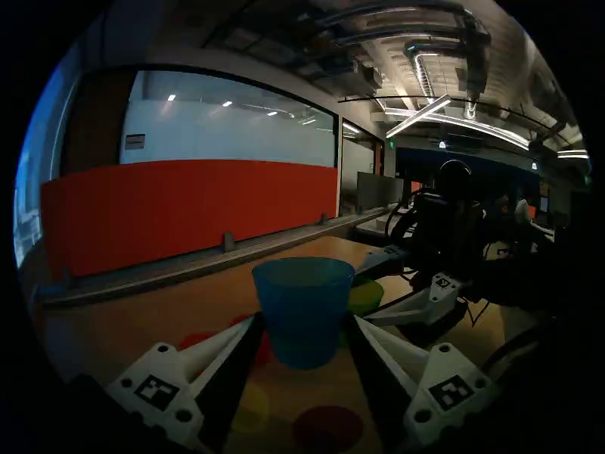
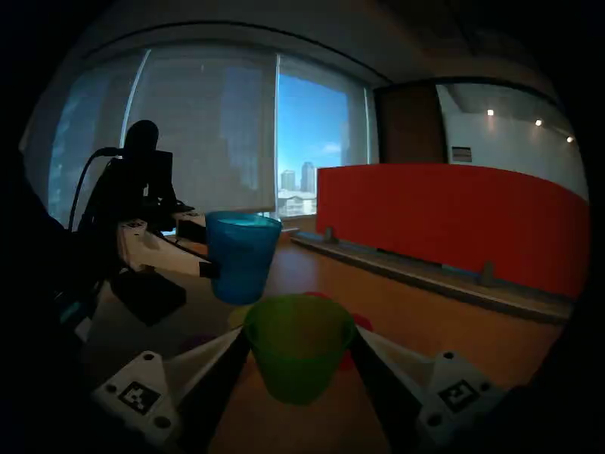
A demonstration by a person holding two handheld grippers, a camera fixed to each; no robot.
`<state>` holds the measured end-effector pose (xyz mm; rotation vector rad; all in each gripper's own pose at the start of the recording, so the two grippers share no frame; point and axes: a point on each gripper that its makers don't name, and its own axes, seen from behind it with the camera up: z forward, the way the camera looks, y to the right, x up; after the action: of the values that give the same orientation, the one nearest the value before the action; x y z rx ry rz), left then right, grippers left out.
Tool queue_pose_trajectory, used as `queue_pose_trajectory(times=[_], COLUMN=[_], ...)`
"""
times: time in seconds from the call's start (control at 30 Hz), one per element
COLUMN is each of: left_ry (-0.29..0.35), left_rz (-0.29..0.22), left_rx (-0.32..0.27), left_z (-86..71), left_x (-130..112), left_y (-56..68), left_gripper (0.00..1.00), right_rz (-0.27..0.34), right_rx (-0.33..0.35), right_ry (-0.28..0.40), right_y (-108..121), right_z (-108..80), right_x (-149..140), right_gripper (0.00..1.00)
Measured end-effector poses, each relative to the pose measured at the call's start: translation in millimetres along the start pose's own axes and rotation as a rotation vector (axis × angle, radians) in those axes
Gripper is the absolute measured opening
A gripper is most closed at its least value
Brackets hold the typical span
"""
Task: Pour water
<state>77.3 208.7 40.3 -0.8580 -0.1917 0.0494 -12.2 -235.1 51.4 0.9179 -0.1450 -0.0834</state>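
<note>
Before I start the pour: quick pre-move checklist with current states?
1. Left gripper shut on blue cup: ok.
2. Right gripper shut on green cup: ok.
3. Both cups upright: ok.
4. Water in either cup: cannot tell, the insides are hidden.
5. One cup's rim over the other: not ok, the cups are apart, side by side.

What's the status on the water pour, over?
Left gripper shut on blue cup. Right gripper shut on green cup. Both cups upright, apart, nothing between them; no pour yet.
</note>
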Motion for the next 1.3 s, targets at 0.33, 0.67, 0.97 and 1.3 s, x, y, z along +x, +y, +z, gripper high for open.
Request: queue_pose_trajectory(times=[0.33,0.67,0.97,1.3], left_ry=[-0.001,-0.008,-0.014,-0.010], left_rz=[0.022,0.028,0.026,0.029], left_rx=[-0.003,-0.021,-0.029,-0.032], left_z=[-3.2,-2.8,-1.7,-1.4], left_x=[0.6,-3.4,-6.9,-6.9], left_y=[4.6,14.1,14.9,16.0], left_gripper=[0.76,0.76,0.76,0.76], right_rz=[-0.001,0.001,-0.003,-0.011], right_rx=[0.000,0.006,0.012,0.018], right_ry=[0.025,0.059,0.068,0.068], right_y=[-1.7,-6.7,-9.6,-13.0], right_z=[4.8,10.6,10.1,9.6], right_x=[10.1,22.6,32.0,34.5], right_gripper=[0.92,0.92,0.92,0.92])
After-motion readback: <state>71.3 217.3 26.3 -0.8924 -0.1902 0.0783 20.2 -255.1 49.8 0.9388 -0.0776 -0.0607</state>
